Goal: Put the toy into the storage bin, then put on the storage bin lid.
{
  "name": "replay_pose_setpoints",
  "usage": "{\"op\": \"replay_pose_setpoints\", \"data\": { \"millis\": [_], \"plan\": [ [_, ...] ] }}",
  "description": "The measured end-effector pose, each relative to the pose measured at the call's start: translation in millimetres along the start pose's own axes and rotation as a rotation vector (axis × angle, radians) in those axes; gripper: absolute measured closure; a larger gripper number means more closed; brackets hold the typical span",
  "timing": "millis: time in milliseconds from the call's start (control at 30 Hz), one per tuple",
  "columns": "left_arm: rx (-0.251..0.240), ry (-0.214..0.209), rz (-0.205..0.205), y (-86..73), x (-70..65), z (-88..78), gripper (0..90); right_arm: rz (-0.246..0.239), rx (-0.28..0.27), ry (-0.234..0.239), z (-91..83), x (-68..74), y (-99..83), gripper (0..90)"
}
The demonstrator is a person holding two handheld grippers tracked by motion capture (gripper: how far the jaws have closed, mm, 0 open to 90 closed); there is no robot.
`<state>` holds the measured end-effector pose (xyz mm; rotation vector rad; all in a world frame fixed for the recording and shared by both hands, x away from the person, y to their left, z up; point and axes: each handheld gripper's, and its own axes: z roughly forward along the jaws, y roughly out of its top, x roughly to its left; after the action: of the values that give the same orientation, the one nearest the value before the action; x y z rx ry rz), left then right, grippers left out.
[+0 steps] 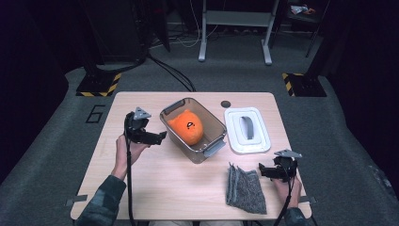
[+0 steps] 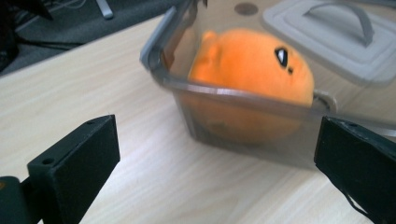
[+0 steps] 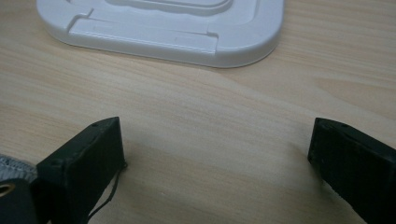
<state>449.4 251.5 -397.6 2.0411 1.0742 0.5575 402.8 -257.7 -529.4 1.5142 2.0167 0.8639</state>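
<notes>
high view: the left gripper (image 1: 157,138) sits left of centre in the frame, held over the table (image 1: 155,188), jaws spread wide and empty, pointing right toward the clear bin (image 1: 207,148) just beside it. the bin stands at frame centre with the orange plush toy (image 1: 187,127) inside it. the white lid (image 1: 247,131) lies flat to the right of the bin, apart from it. a small dark disc (image 1: 226,104) sits above the gap between bin and lid. the right gripper (image 1: 263,172) is at lower right, jaws apart and empty, just right of the folded grey cloth (image 1: 245,189).

left gripper view: both black jaws stand at the bottom corners, fully spread, nothing between them. the clear bin (image 2: 243,100) fills the upper centre, its near wall and rim slightly blurred. the orange plush toy (image 2: 254,63) rests inside, its dark eye mark facing upper right. the white lid (image 2: 336,42) is at upper right.

right gripper view: the jaws stand wide at the bottom corners over bare table (image 3: 210,140), holding nothing. the white lid (image 3: 187,37) spans the top edge. a corner of the grey cloth (image 3: 14,164) shows at lower left.
</notes>
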Motion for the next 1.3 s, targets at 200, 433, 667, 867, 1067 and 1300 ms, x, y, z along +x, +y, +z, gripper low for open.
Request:
{"op": "replay_pose_setpoints", "data": {
  "millis": [200, 433, 667, 867, 1067, 1300],
  "plan": [
    [0.027, -0.012, -0.019, -30.3, 5.5, 6.9, 0.0, 0.0, 0.0, 0.0, 0.0, 0.0, 0.0, 2.7],
    [0.103, -0.038, -0.035, -62.9, 13.4, 24.0, 0.0, 0.0, 0.0, 0.0, 0.0, 0.0, 0.0, 2.7],
    [0.148, -0.038, -0.115, -95.0, 23.6, 44.3, 0.0, 0.0, 0.0, 0.0, 0.0, 0.0, 0.0, 2.7],
    [0.18, 0.016, -0.103, -114.4, 29.1, 57.9, 0.0, 0.0, -0.001, -0.002, 0.1, 0.4, 0.1, 2.5],
    [0.118, 0.044, -0.066, -122.5, 32.0, 58.9, 0.0, 0.009, -0.001, -0.002, 1.1, 1.5, 1.1, 2.3],
    [0.093, 0.046, -0.067, -124.3, 32.4, 60.1, 0.0, -0.011, 0.0, 0.011, 1.5, -0.5, 1.5, 2.1]
  ]
}}
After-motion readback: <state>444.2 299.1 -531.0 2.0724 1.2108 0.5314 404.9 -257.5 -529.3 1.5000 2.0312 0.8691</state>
